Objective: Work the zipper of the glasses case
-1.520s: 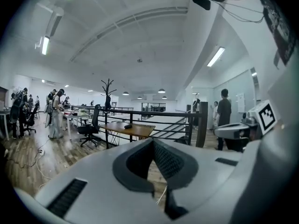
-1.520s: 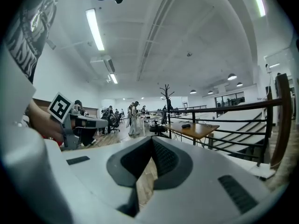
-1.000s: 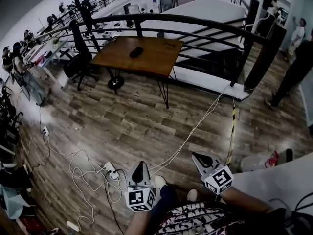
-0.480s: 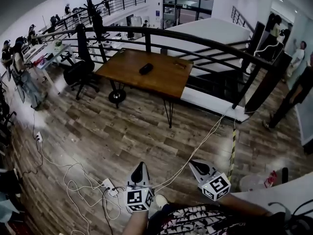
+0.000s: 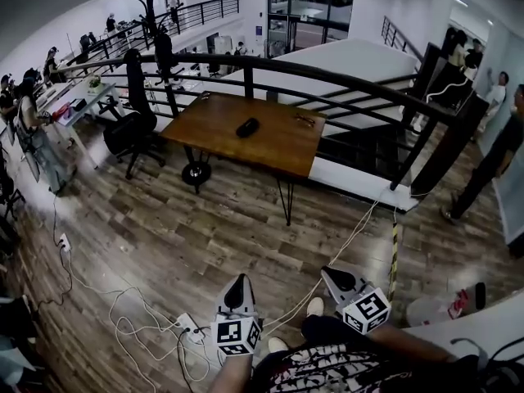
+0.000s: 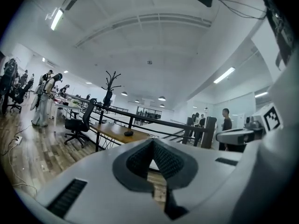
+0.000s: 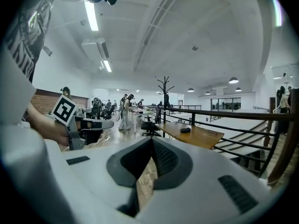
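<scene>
A small dark glasses case (image 5: 246, 127) lies on a brown wooden table (image 5: 278, 150) far across the room; it also shows as a dark lump in the left gripper view (image 6: 128, 133) and the right gripper view (image 7: 185, 130). My left gripper (image 5: 238, 282) and right gripper (image 5: 332, 273) are held side by side low in the head view, far short of the table, pointing toward it. Both are shut with nothing between the jaws, as seen at the left gripper's tip (image 6: 152, 142) and the right gripper's tip (image 7: 152, 142).
A black railing (image 5: 344, 76) runs behind the table. An office chair (image 5: 135, 117) stands to the table's left. White cables and a power strip (image 5: 187, 324) lie on the wooden floor near my feet. People stand at the far right (image 5: 491, 154) and far left.
The whole view has advanced toward the table: the table and case sit lower and larger in the head view. Both grippers stayed shut and side by side.
</scene>
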A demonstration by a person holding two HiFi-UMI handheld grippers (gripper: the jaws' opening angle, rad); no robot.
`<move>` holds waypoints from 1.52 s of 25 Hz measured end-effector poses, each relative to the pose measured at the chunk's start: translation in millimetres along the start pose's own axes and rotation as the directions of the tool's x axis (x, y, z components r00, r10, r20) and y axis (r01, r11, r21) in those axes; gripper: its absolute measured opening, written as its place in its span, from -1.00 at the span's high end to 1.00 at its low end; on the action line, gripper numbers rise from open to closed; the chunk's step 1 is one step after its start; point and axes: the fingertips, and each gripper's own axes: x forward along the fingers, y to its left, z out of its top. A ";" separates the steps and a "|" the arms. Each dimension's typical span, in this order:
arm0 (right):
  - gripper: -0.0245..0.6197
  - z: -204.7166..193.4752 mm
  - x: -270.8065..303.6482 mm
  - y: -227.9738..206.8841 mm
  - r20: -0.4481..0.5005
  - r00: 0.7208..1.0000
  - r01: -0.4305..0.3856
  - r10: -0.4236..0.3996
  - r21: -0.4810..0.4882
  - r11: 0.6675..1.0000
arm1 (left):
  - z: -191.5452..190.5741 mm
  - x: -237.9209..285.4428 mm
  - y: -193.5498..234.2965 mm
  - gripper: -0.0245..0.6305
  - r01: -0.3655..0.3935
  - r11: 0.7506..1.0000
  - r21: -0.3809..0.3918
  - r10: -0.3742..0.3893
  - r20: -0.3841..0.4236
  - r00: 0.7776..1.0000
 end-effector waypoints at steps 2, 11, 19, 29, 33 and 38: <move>0.93 -2.6 8.9 -9.5 -0.004 1.000 0.007 -0.007 0.013 1.000 | -2.2 8.3 3.9 0.91 0.000 1.000 0.002 0.000 -0.012 1.000; 0.93 -7.2 95.7 -45.8 -0.005 0.999 -0.049 0.050 0.060 0.997 | 0.9 65.0 49.4 0.91 -0.063 0.997 0.041 0.065 -0.053 0.996; 0.93 -3.9 192.1 -125.6 -0.026 0.994 -0.106 0.108 0.055 0.993 | 5.4 177.8 78.8 0.91 -0.110 0.993 0.031 0.112 -0.090 0.990; 0.93 26.2 276.2 -243.6 -0.043 0.987 -0.152 0.154 0.051 0.987 | 38.3 336.5 70.8 0.91 -0.101 0.995 0.028 0.103 -0.102 0.989; 0.93 29.5 297.8 -286.0 -0.036 0.987 -0.157 0.159 0.061 0.986 | 46.8 377.6 67.2 0.91 -0.119 0.993 0.026 0.121 -0.102 0.987; 0.93 30.5 319.5 -315.9 -0.014 0.987 -0.158 0.160 0.086 0.984 | 50.1 397.2 69.7 0.91 -0.143 0.988 0.053 0.148 -0.108 0.983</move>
